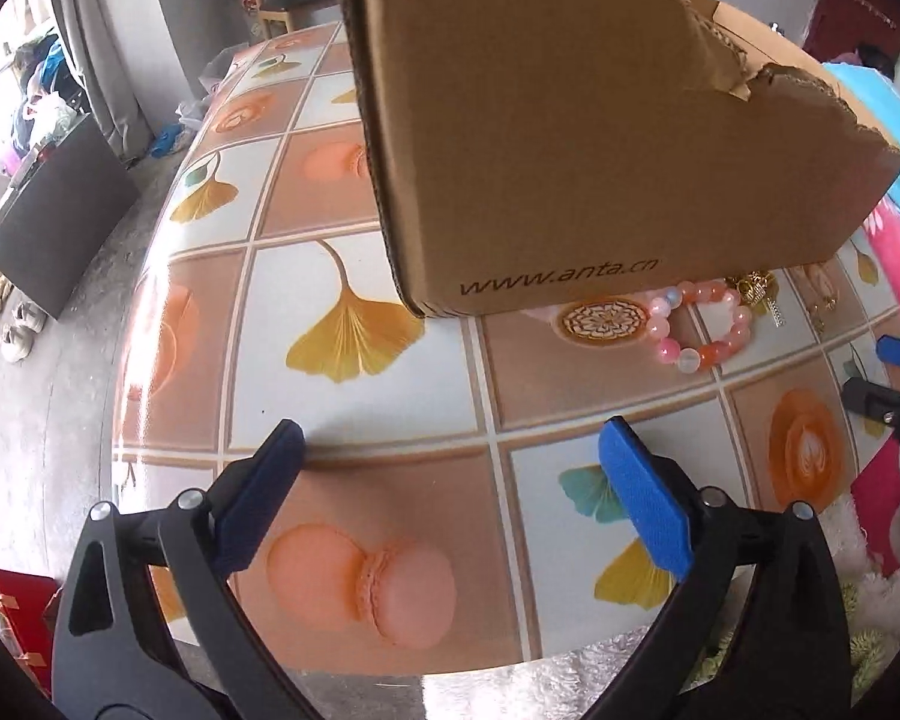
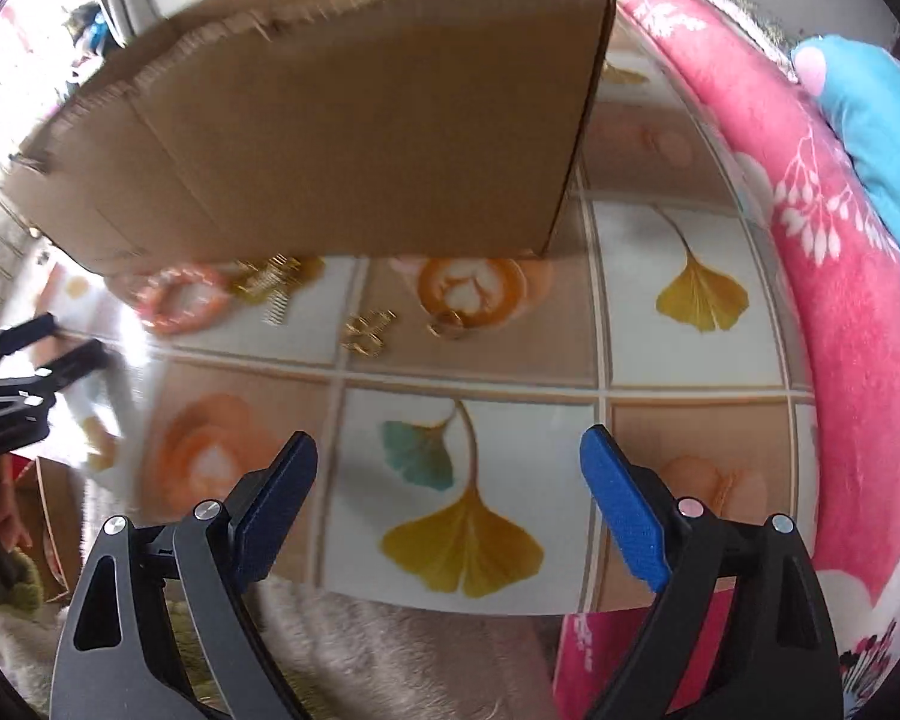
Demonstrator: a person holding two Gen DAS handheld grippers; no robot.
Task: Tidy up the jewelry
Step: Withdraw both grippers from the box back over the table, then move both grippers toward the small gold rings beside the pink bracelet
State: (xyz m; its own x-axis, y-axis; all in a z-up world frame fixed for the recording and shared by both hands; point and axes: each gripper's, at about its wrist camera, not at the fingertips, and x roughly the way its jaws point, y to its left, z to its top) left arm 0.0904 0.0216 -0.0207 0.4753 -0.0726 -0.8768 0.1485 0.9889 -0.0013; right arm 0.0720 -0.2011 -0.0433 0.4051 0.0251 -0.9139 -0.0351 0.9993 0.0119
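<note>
The cardboard box (image 1: 600, 138) hides part of the gold jewelry (image 1: 753, 287).

A bracelet (image 1: 703, 326) of round pink, orange and whitish beads is laid flat on the table, just in front of the cardboard box (image 1: 600, 138). A gold-coloured piece (image 1: 757, 288) is seen touching it at the box's lower edge. Two more small gold pieces (image 2: 369, 329) (image 2: 450, 323) are placed nearby, apart from it. The box stands upright, with a torn upper edge.
</note>
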